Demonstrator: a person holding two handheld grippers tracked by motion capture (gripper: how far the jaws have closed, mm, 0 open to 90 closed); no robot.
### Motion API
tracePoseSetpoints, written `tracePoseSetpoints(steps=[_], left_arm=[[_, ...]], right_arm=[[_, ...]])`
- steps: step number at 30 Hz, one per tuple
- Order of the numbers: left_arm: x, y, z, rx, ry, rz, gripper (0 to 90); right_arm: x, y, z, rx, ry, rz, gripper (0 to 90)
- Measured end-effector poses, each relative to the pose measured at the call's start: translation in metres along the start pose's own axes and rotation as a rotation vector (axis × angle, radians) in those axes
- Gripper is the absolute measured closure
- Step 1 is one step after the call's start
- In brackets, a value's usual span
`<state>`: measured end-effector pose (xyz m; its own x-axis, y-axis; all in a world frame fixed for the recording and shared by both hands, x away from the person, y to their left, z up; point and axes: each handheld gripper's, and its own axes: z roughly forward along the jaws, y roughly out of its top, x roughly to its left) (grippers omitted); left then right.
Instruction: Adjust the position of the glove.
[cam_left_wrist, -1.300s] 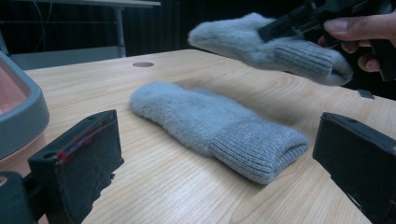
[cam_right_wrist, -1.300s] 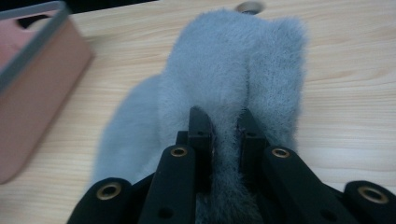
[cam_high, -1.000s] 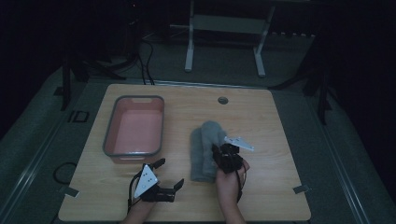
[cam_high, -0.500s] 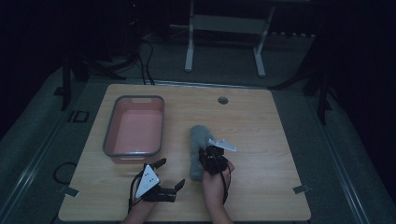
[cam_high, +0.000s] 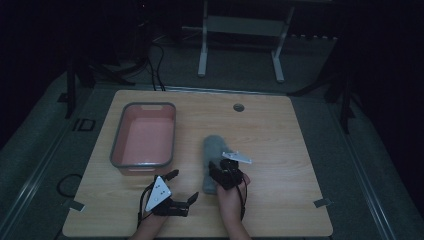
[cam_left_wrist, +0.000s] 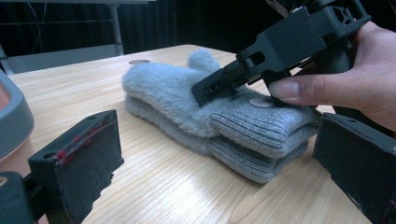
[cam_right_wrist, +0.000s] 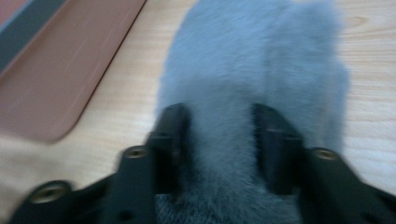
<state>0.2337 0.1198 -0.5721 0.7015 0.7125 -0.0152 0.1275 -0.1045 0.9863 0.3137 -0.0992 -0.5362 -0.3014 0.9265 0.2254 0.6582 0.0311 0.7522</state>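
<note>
High view. Wooden surface (cam_high: 280, 130) at frame centre. Pink tray (cam_high: 144, 137), grey-rimmed, left of centre. Grey mittens (cam_high: 212, 152) lying just right of the tray, lengthwise up the frame. Right hand-held gripper (cam_high: 221, 172) on the near cuff end of the mittens, lower centre. Left hand-held gripper (cam_high: 182, 187) at lower left of centre, over bare wood, jaws spread wide, nothing between them.

Left gripper view. Its own two black jaws at lower left and lower right, far apart, empty. Mittens (cam_left_wrist: 219, 121) stacked one on the other at frame centre, ribbed cuffs toward the camera, fluffy part behind. Right hand-held gripper (cam_left_wrist: 224, 86) comes in from upper right, pressed onto the top mitten, a hand (cam_left_wrist: 345, 84) around it. Tray rim (cam_left_wrist: 14, 123) at left edge.

Right gripper view. Blurred. Mittens (cam_right_wrist: 252, 65) fill the centre; the two jaws sit either side of a fold of the fleece, squeezing it. Tray (cam_right_wrist: 60, 60) at upper left.
</note>
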Motion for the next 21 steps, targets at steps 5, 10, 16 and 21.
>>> tracePoseSetpoints(steps=[5,10,16,21], left_arm=[[-0.001,0.000,0.000,0.000,0.007,0.006,1.5],[-0.001,0.000,0.000,-0.002,0.015,0.011,1.5],[-0.002,0.000,-0.001,-0.007,0.030,0.008,1.5],[-0.003,0.000,0.000,-0.001,0.031,0.014,1.6]], right_arm=[[-0.002,0.002,-0.002,0.024,0.043,-0.031,43.5],[-0.006,0.011,-0.011,0.028,0.079,-0.098,35.2],[-0.020,0.032,-0.010,0.035,0.136,-0.227,13.2],[-0.031,0.049,-0.009,0.053,0.167,-0.299,13.7]])
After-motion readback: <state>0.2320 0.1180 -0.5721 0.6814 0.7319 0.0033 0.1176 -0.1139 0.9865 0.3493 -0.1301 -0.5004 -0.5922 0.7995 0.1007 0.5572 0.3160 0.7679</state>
